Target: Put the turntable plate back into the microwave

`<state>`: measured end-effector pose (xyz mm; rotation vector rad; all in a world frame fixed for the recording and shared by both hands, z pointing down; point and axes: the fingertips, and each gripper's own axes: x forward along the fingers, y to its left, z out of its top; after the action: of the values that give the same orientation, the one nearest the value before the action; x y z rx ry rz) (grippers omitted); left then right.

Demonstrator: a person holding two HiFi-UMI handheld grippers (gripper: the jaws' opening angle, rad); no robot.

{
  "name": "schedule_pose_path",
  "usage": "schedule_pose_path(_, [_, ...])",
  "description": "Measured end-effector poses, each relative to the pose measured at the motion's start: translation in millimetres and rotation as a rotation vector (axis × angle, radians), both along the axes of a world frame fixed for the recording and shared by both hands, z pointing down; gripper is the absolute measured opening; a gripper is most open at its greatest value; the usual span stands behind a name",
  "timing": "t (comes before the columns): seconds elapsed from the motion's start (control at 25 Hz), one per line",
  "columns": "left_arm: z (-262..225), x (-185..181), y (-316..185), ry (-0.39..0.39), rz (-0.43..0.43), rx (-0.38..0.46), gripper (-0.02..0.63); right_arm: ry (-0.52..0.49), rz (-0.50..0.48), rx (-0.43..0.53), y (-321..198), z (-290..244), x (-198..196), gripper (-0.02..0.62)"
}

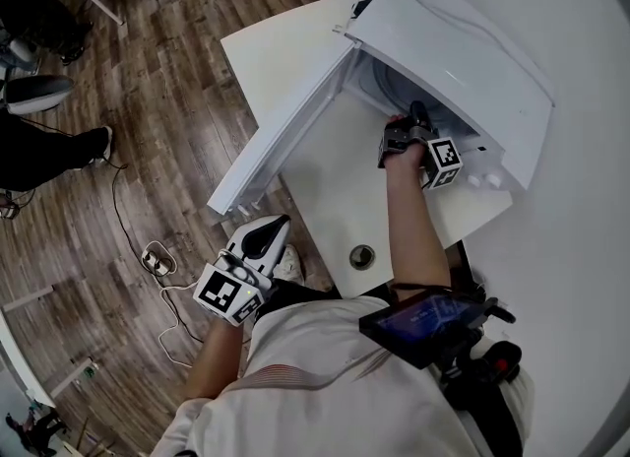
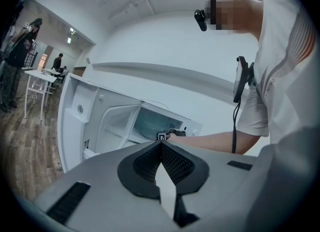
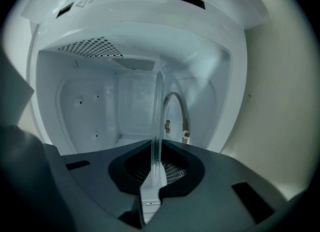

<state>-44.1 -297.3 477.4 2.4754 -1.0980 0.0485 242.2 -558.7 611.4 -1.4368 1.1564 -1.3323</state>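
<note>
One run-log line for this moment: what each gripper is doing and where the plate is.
right gripper: shut on turntable plate, at microwave opening | left gripper: shut, empty | door: open | plate not yet seated

**Gloss on white, grain underfoot**

We see a microwave [image 1: 463, 61] in a smooth white casing, plastic or painted metal; from here we cannot tell which. Its inner walls [image 3: 95, 111] are white with a soft sheen, and a patch of the ceiling is pierced with fine holes. The plate [image 3: 158, 101] is clear, glossy glass. The right gripper [image 3: 156, 151] and the left gripper [image 2: 161, 148] have matt grey plastic shells, and their black pads [image 3: 175, 168] carry a rough, grid-like texture. The table [image 1: 266, 51] is smooth, matt white. The floor [image 1: 167, 100] is brown planks with visible wood grain. The person's shirt [image 1: 325, 386] is pale, soft cloth.
</note>
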Motion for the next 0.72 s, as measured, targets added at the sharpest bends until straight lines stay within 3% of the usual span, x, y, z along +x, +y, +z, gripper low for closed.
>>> schedule_pose_path(0.24, [-4, 3, 6, 0.026, 0.036, 0.013, 0.011, 0.004, -0.099, -0.146, -4, 9, -17, 0.050])
schedule_pose_path(0.52, [0, 4, 9, 0.042, 0.036, 0.001, 0.011, -0.050, -0.188, -0.108, -7, 8, -26, 0.146])
schedule_pose_path(0.72, [-3, 5, 7, 0.061, 0.049, 0.000, 0.011, -0.105, -0.307, -0.117, -6, 7, -42, 0.153])
